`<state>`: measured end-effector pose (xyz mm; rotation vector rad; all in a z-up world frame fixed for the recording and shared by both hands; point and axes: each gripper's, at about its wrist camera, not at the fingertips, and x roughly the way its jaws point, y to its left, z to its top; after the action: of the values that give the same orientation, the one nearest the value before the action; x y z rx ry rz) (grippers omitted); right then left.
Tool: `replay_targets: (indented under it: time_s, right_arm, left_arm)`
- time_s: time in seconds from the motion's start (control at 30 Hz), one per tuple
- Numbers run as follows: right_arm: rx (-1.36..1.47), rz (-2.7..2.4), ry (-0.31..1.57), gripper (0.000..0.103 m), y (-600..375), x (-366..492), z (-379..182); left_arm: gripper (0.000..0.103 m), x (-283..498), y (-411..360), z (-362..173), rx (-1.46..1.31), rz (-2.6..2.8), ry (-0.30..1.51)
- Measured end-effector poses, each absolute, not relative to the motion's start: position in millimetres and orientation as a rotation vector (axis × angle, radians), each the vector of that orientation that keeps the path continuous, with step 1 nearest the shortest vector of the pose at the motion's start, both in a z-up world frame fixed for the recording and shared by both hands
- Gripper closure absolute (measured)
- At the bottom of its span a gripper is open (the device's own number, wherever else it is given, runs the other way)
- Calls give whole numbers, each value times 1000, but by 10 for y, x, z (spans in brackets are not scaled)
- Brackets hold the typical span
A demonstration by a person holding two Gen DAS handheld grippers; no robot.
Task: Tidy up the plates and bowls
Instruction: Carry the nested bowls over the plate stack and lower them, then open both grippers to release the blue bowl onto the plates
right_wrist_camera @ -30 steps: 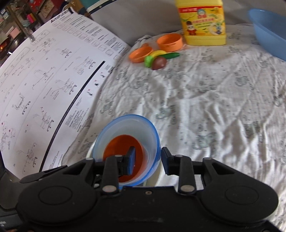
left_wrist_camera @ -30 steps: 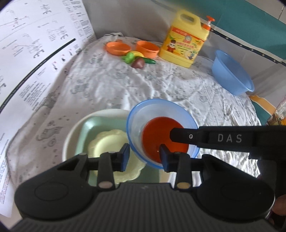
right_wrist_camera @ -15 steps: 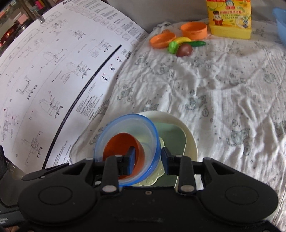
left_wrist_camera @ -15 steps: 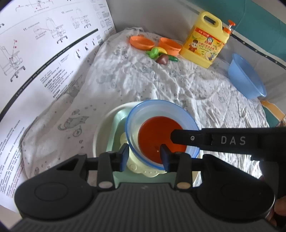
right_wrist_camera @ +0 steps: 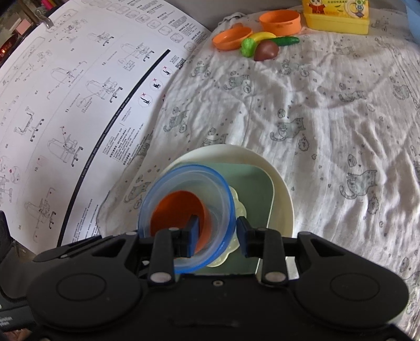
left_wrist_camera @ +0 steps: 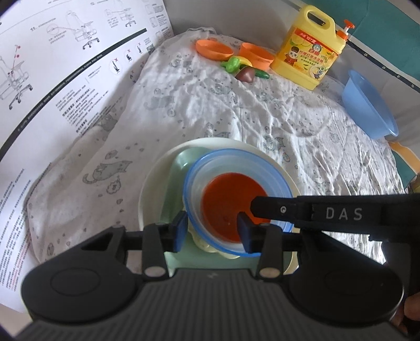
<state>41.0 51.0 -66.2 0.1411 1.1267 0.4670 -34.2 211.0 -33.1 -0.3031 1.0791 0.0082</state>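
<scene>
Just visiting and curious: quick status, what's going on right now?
Left gripper opening, blue bowl rim between its fingers. Right gripper straddles opposite rim. Bowl over plate stack. Nothing in the way.

Black gripper (left_wrist_camera: 211, 228), blue pads (left_wrist_camera: 181, 230), "DAS" lettering

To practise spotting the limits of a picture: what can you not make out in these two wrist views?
Pale yellow plate: mostly hidden under the blue-rimmed bowl, both views.
Whether that bowl rests on the plate: its base hides the contact.
Detergent jug: top cut off by the right wrist view's upper edge.
Instruction sheet: small print too fine to read, both views.
</scene>
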Motion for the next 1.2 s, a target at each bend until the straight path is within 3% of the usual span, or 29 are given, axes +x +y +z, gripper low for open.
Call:
replay_targets:
  time_s: [0.5,0.6,0.7,0.8,0.87,0.93,0.97,1.13,1.2]
  right_arm:
    - [160,463,1122,70,496,425,-647]
    - [164,463,1113,70,486,399,-616]
    - [159,466,1097,69,474,368,-565]
    - [161,465,1080,59,443,338,-508]
    - [155,453,1059,47,400,311,-457]
    - [162,435,1041,22,335,292,-403]
    - [179,431,1031,17,279,285,-372]
    - [246,417,983,0,4,202,-236]
    - [258,396,952,0,-108,142,-191]
  left_arm:
    - [62,-298,2062,-324,-271,17,1079]
    - [57,-311,2033,-305,-248,20,1070]
    - [44,-331,2005,-266,-225,22,1055]
    - [35,-362,1971,-198,-200,33,1030]
    - [17,-384,1957,-142,-184,61,1014]
    - [5,-409,1961,-76,-172,89,991]
    - [1,-429,1969,-38,-173,95,977]
    - [0,-506,2001,137,-181,103,923]
    - [0,-538,2006,208,-176,111,898]
